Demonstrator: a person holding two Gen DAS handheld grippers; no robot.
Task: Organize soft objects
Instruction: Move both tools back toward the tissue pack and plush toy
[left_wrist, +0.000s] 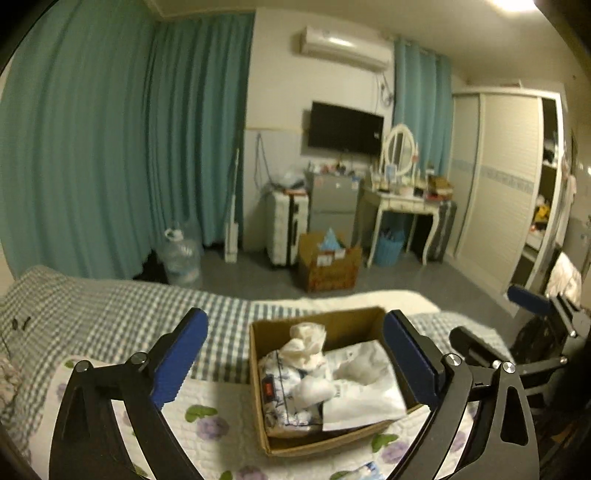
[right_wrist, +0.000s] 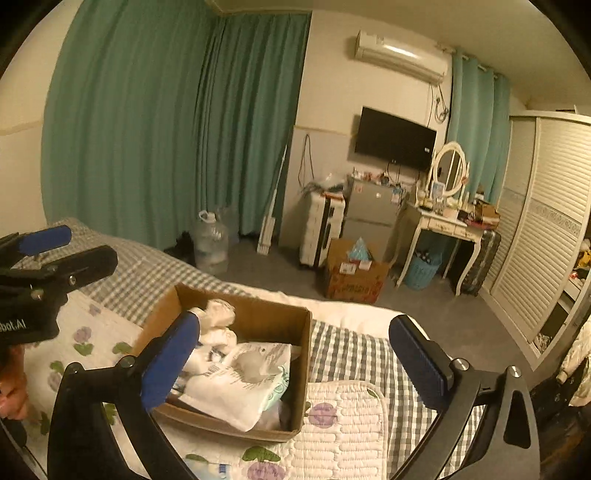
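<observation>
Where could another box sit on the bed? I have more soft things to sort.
Bare checked sheet lies right of the cardboard box, and floral quilt left of it. The box itself is crowded with white bundles.

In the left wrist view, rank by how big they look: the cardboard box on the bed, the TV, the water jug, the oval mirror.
1. Cardboard box, though nearness inflates it.
2. TV.
3. Water jug and oval mirror look alike; unranked.
</observation>
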